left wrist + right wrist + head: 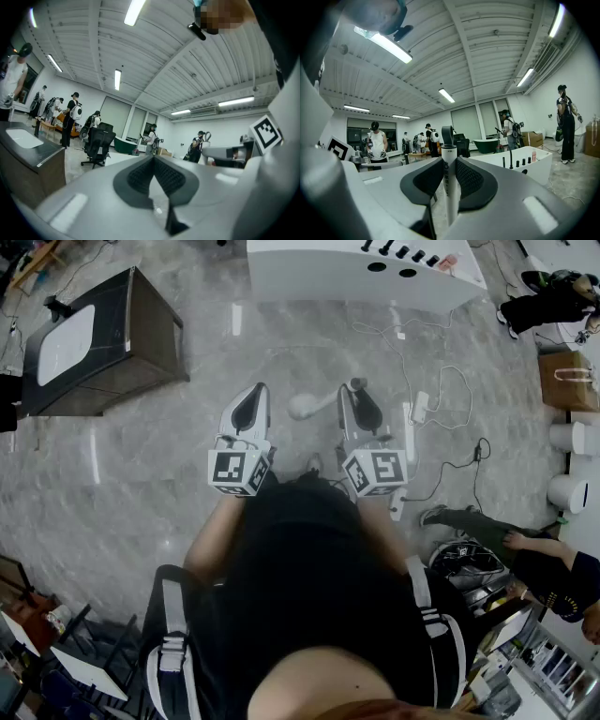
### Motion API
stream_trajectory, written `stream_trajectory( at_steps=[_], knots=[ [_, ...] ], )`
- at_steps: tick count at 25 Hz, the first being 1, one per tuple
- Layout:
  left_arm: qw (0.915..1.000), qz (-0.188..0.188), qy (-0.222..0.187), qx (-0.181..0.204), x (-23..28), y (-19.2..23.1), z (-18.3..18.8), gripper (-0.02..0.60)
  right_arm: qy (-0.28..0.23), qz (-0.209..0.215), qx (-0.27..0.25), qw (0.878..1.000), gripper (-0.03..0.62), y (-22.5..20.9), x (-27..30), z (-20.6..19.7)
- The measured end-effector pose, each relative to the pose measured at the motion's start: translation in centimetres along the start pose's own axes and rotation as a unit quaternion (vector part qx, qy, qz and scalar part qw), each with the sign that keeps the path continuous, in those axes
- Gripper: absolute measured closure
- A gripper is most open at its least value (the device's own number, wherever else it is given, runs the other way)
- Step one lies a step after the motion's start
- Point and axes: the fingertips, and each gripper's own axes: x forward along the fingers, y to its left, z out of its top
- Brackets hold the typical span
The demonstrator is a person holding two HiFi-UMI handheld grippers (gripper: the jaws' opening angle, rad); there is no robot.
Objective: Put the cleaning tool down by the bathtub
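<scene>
My right gripper [361,401] has its jaws clenched on the cleaning tool [314,405]. In the right gripper view the tool's white handle [449,185] stands upright between the two dark pads, which press on it from either side. Its grey loop end [447,136] pokes out above them. From the head view, the tool's rounded white head sticks out to the left of those jaws, into the gap between my two grippers, and hangs above the grey marble floor [187,484].

My left gripper [251,404] carries nothing. In its own view the jaws meet at the tips, with only a narrow wedge of daylight lower down and no object in it. Both grippers are held out in front of me side by side, roughly level.

The white bathtub [328,282] is ahead of me at the top of the head view, with a row of black fittings along its rim, well apart from the tool. In the right gripper view it sits just right of the jaws.

A dark cabinet [141,343] with a white basin on top stands off to my left. White cables [441,399] trail over the floor to the right of my right gripper. Other people stand farther back in the room, and the left gripper view shows a black office chair [98,143].
</scene>
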Motion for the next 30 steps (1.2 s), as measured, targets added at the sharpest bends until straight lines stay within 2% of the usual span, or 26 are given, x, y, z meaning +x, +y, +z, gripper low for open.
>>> stream_trajectory(
  at_steps=[14,25,30],
  knots=[
    [1.0,-0.007,-0.001,-0.001,-0.2,1.8,0.4,0.572,0.001,-0.015,-0.004,1.0,0.507,0.8,0.8,-0.3],
    [0.9991,-0.041,-0.009,0.001,-0.3,5.6,1.2,0.574,-0.013,-0.06,0.002,0.998,0.507,2.1,2.6,-0.4],
    [0.9992,-0.041,0.001,-0.006,0.5,6.5,0.7,0.574,-0.013,-0.072,0.001,0.997,0.507,1.7,3.3,-0.5]
  ],
)
